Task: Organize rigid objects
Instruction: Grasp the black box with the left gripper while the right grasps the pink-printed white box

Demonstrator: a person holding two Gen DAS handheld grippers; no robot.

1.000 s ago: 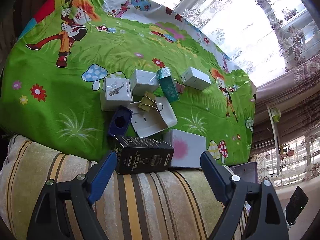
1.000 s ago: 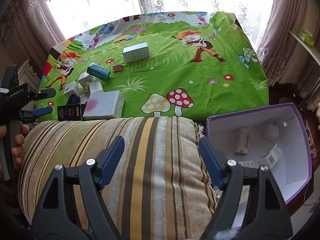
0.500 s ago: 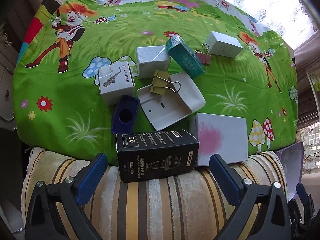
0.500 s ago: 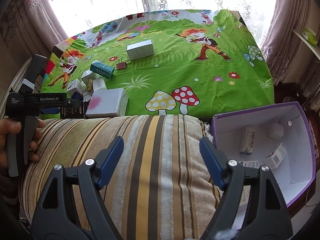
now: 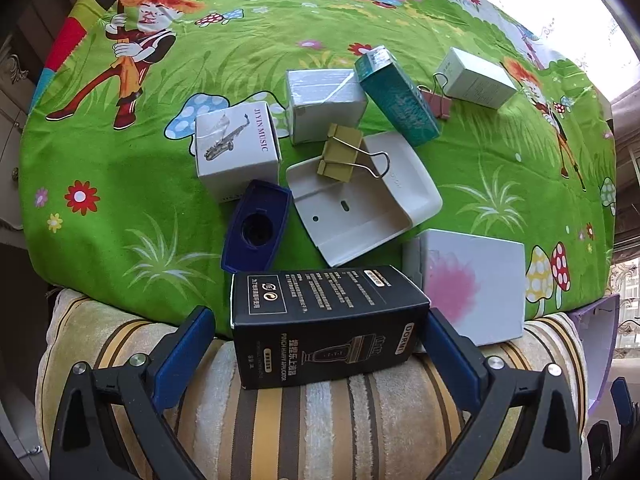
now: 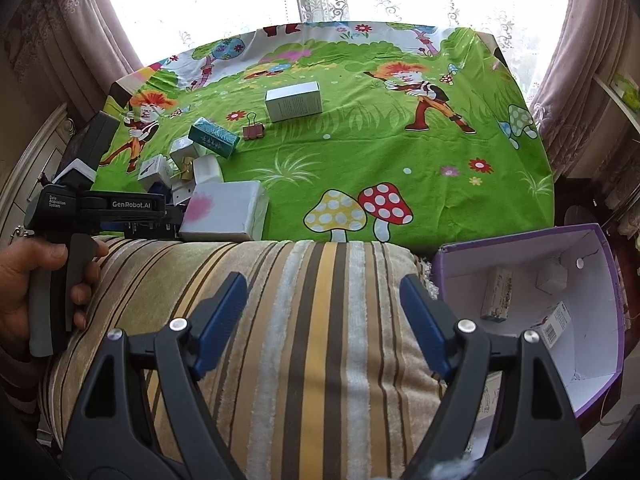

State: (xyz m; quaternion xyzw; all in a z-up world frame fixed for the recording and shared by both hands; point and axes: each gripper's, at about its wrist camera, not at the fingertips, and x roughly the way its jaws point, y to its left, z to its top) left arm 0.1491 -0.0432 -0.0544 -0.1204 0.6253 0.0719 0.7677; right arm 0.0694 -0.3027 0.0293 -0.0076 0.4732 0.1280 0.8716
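I count seven boxes on the green cartoon cloth [image 5: 120, 184], plus two binder clips, one yellow [image 5: 340, 152] and one pink [image 5: 436, 102], a white tray [image 5: 372, 208] and a blue holder [image 5: 256, 232]. The purple bin [image 6: 600, 280] holds at least three small boxes. The black box [image 5: 324, 324] lies on its side at the cloth's near edge, resting on the striped cushion [image 5: 320, 432], long axis across my left view. Its end reads "DORMI"; the saxophone box [image 5: 236, 148] reads "JI YIN MUSIC". My left gripper [image 5: 320, 340] has just been opening; its jaws stand spread either side of the black box, the right pad close against its end. My right gripper [image 6: 320, 316], jaws apart and recently widening, hovers empty over the cushion.
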